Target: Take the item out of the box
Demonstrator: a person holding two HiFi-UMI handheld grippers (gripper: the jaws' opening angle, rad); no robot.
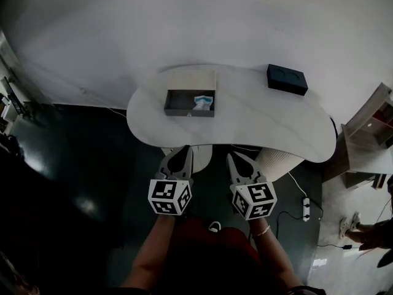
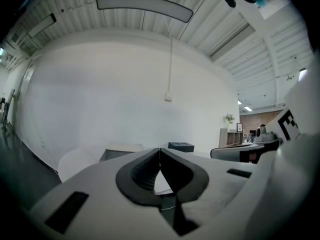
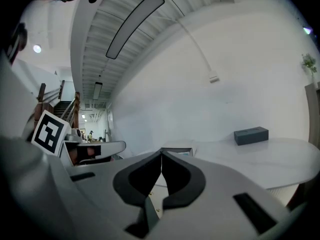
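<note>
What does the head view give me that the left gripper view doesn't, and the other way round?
Head view only: the white-and-blue item inside the open grey box. Left gripper view only: the left tool's jaws pressed together with nothing between, and the long ceiling light. Both: the white curved table, that grey box, the dark rectangular box.

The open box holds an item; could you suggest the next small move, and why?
Probably move the left tongs forward over the box: they and the right tongs hang shut, empty, short of the table, while the white-and-teal item lies inside.
</note>
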